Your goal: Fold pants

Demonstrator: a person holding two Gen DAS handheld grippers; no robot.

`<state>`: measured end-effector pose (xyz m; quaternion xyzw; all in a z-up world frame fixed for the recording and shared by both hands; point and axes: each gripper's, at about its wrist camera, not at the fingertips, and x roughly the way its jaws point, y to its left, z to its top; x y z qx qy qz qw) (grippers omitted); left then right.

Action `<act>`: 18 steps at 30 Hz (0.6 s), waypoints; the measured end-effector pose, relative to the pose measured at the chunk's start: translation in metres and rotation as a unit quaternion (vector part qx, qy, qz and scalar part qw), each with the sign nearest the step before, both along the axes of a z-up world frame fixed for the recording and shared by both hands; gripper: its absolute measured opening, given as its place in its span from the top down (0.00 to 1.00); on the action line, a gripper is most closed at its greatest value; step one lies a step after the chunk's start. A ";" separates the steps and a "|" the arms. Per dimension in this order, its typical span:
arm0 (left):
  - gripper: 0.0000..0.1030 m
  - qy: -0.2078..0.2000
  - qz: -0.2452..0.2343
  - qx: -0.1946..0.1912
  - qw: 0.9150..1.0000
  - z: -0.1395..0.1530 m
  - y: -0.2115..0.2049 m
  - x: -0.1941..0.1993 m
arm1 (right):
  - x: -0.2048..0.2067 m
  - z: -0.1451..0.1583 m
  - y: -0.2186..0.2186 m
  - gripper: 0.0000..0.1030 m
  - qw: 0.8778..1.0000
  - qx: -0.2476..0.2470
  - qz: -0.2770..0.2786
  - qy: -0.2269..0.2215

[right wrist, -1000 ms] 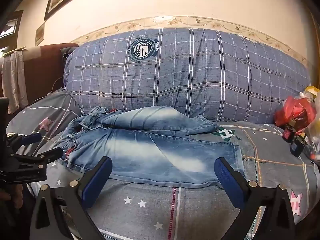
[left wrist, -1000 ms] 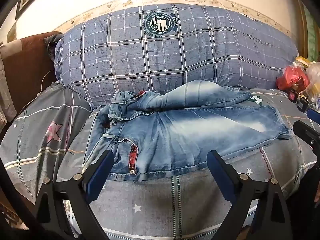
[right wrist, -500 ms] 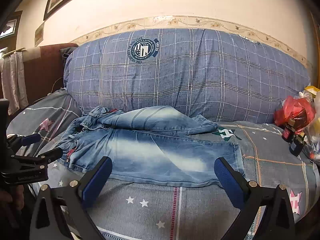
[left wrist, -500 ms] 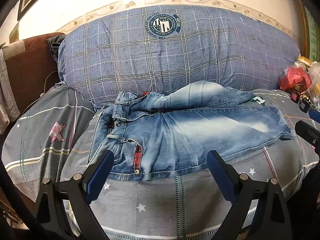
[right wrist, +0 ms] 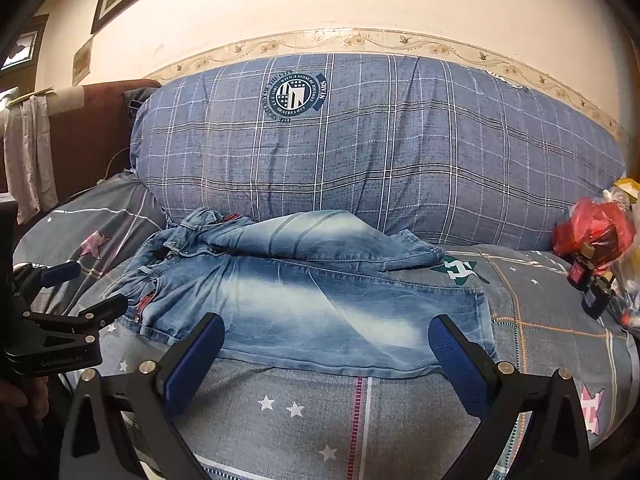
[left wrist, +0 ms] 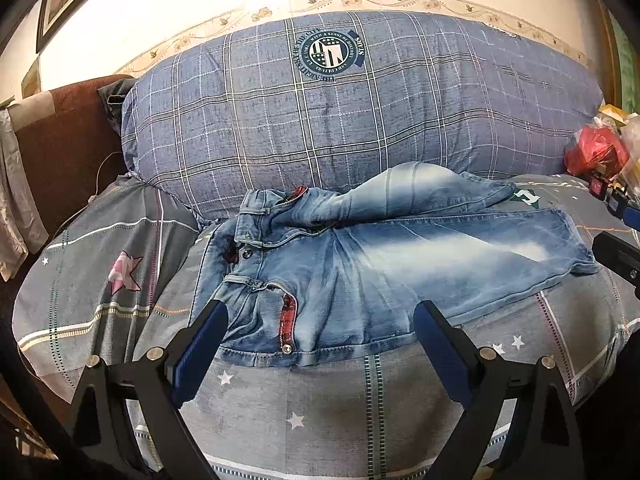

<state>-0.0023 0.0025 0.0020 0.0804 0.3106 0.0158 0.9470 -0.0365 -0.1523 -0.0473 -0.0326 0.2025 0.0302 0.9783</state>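
Observation:
Faded blue jeans [left wrist: 380, 264] lie across a grey star-print bed cover, waistband to the left, legs running right. The far leg [right wrist: 320, 236] bunches up against a big blue plaid pillow; the near leg [right wrist: 340, 312] lies flat. My left gripper [left wrist: 320, 330] hovers open just in front of the waist and hip edge, nothing between its blue pads. My right gripper [right wrist: 326, 344] hangs open in front of the near leg's lower hem side, also holding nothing. The left gripper [right wrist: 68, 292] shows at the left edge of the right wrist view.
A large plaid pillow [left wrist: 360, 120] backs the jeans against the wall. Red plastic bags and small bottles [right wrist: 592, 248] crowd the bed's right side. A brown headboard with hanging cloth [left wrist: 60, 140] stands on the left. A hand [right wrist: 24, 396] holds the left gripper.
The left wrist view has drifted slightly, so the jeans sit a little further right and lower in frame. The right wrist view is nearly unchanged. Both grippers stay open.

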 end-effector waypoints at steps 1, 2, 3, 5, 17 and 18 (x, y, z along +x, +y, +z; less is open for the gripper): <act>0.08 -0.001 0.000 0.000 1.000 -0.001 0.000 -0.001 | 0.000 0.000 0.001 0.00 1.000 0.000 0.000 0.000; 0.08 0.000 0.000 0.001 1.000 -0.001 0.001 0.000 | 0.001 0.000 0.001 0.00 1.000 0.000 0.000 0.000; 0.08 0.001 0.000 0.001 1.000 -0.002 0.001 0.000 | 0.001 -0.001 0.002 0.00 1.000 0.000 0.000 0.001; 0.09 0.002 0.000 0.001 1.000 -0.004 0.001 0.000 | 0.003 -0.002 0.002 0.00 1.000 0.002 0.000 0.004; 0.09 0.009 0.002 -0.002 1.000 -0.011 0.002 0.007 | 0.010 -0.006 0.003 0.00 1.000 0.004 0.001 0.010; 0.09 0.010 0.002 -0.002 1.000 -0.011 0.002 0.008 | 0.010 -0.007 0.003 0.00 1.000 0.005 0.001 0.011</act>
